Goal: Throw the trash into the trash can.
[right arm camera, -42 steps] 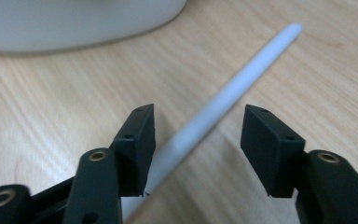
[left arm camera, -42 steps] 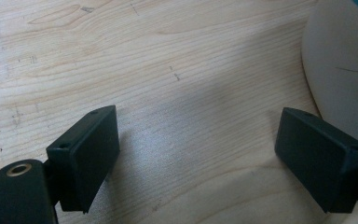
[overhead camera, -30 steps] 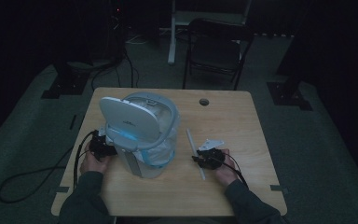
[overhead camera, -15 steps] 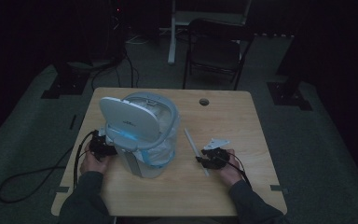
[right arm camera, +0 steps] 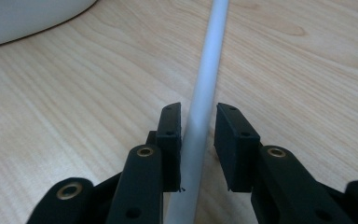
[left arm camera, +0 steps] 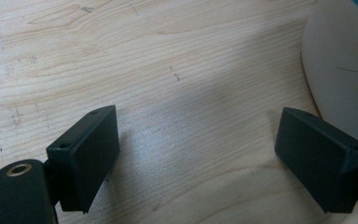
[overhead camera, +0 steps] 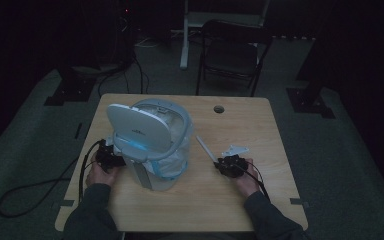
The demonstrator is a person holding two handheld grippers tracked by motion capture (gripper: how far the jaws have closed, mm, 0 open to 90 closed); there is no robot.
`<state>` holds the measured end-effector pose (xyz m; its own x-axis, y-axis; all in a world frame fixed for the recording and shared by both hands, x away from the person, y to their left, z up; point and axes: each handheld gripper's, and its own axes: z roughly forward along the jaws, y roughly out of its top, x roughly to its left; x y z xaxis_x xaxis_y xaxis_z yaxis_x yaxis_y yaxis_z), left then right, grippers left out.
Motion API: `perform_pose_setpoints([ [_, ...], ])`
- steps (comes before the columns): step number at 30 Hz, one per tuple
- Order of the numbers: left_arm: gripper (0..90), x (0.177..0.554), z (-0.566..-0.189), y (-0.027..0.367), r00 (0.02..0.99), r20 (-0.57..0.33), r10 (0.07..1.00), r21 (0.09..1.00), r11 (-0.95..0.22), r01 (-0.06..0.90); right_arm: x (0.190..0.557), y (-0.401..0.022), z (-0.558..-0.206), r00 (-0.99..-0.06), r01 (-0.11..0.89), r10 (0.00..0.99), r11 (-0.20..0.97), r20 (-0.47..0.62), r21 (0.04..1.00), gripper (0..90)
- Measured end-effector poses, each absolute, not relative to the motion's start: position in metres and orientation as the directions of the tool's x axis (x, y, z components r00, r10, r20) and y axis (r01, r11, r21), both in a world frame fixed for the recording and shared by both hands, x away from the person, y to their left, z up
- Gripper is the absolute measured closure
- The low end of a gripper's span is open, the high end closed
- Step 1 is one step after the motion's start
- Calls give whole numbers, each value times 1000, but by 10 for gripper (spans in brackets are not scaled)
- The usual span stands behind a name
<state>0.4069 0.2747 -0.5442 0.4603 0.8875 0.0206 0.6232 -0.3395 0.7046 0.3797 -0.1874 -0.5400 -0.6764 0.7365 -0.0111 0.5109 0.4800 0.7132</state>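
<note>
A thin white rod [overhead camera: 206, 148] lies on the wooden table [overhead camera: 260, 130], right of a white and pale-blue appliance [overhead camera: 150, 140] whose lid stands open. My right gripper [overhead camera: 228, 164] sits low at the rod's near end. In the right gripper view the rod [right arm camera: 209, 70] runs between the jaws of that gripper [right arm camera: 198, 114]. The jaws have just been closing; the rod rests against one pad, with a gap to the other. My left gripper [overhead camera: 109, 158] is beside the appliance's left side. It [left arm camera: 198, 121] is wide open over bare wood, with the appliance base [left arm camera: 345, 70] at the right.
A round cable hole [overhead camera: 219, 109] is in the table's far side. A folding chair [overhead camera: 230, 55] stands beyond the table. Black cables [overhead camera: 35, 187] trail off the left edge to the floor. The appliance takes up the middle left of the table.
The right hand has shifted slightly to the right by the rod. The left hand and the appliance have stayed put.
</note>
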Motion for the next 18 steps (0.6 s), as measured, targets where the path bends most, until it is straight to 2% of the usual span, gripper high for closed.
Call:
perform_pose_setpoints([
  [4,145,407,-544,275,461,19,887,704,-340,623,382,-187,-540,-669,513,743,478,-17,713,776],
  [18,145,407,-544,275,460,20,888,704,-339,623,383,-194,-532,-657,508,753,455,-12,732,784],
])
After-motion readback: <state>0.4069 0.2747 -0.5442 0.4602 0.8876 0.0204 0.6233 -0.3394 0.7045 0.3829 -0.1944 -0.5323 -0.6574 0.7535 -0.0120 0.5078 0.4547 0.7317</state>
